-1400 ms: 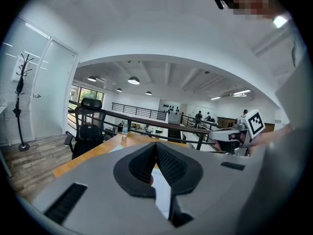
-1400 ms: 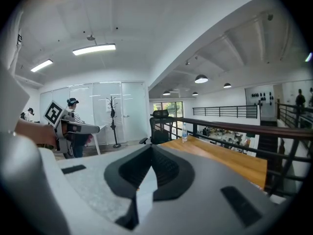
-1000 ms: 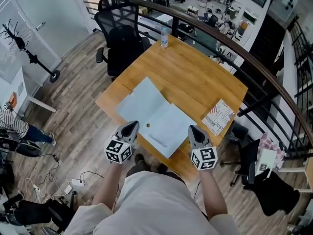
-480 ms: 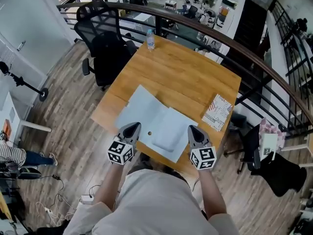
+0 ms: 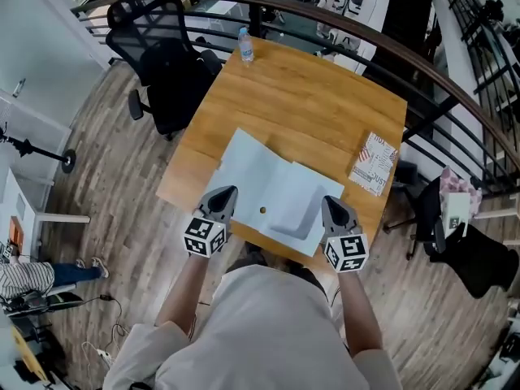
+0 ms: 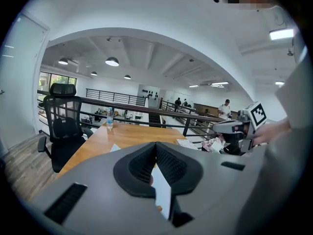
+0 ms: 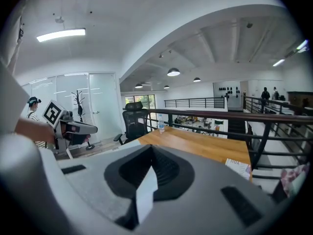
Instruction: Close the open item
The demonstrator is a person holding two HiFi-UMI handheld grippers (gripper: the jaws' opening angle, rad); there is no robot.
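A pale blue folder [image 5: 262,175] lies open and flat on the wooden table [image 5: 309,104], near its front edge, with a small dark dot [image 5: 262,210] by the spine. My left gripper [image 5: 225,192] hovers at the folder's near left corner, jaws shut and empty. At the folder's near right corner my right gripper [image 5: 330,202] is likewise shut with nothing in it. In the left gripper view the left gripper [image 6: 156,144] shows its pads pressed together. The right gripper view shows the right gripper [image 7: 150,147] the same way.
A water bottle [image 5: 245,45] stands at the table's far left corner. A printed booklet [image 5: 374,163] lies at the right edge. A black office chair [image 5: 161,59] is left of the table, and a railing [image 5: 406,55] runs behind it. Wood floor surrounds the table.
Both grippers have moved forward and slightly down toward the folder's near edge, the left one more. The table and folder have turned in the head view. Both jaws stay shut.
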